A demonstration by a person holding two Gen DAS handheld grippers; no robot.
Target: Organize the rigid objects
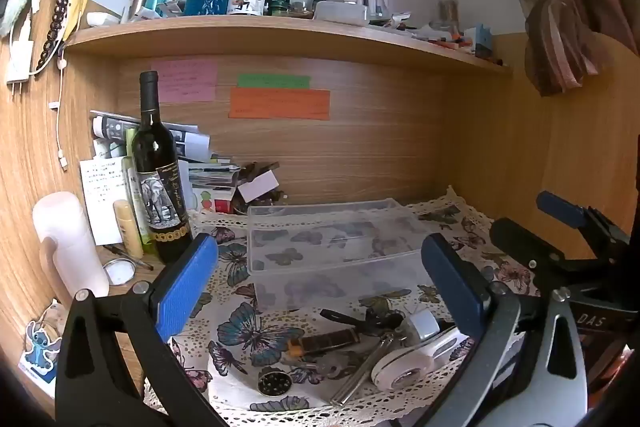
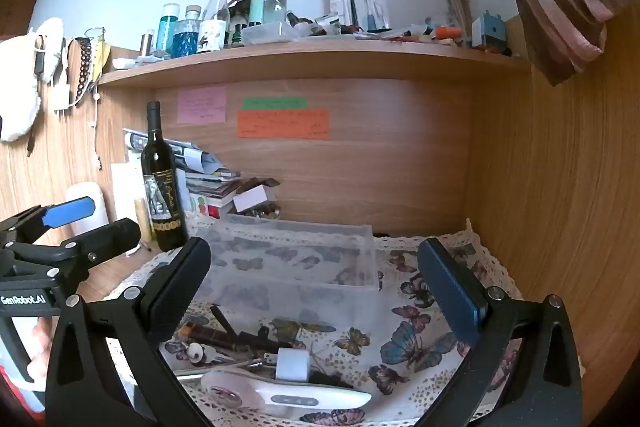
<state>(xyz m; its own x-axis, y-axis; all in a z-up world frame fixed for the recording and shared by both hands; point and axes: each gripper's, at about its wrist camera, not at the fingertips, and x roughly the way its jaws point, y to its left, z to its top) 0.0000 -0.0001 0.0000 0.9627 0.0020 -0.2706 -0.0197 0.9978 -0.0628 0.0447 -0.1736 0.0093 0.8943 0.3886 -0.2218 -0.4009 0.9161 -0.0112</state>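
Note:
A clear plastic box (image 1: 332, 243) stands empty on the butterfly cloth; it also shows in the right wrist view (image 2: 296, 259). In front of it lies a pile of small items: a white thermometer (image 1: 416, 359) (image 2: 288, 393), a dark folding knife (image 1: 324, 341) (image 2: 216, 335), a key (image 1: 332, 367), a round dark badge (image 1: 274, 383), a white cube (image 2: 293, 363) and a metal rod (image 1: 364, 371). My left gripper (image 1: 320, 283) is open above the pile. My right gripper (image 2: 316, 291) is open above the pile too, to the right of the left one (image 2: 68, 213).
A dark wine bottle (image 1: 158, 171) (image 2: 162, 179) stands at the left with tubes, papers and a white bottle (image 1: 68, 243). A shelf (image 1: 280, 35) with bottles hangs overhead. Wooden walls close in the left, back and right. A curtain (image 1: 560, 27) hangs at the upper right.

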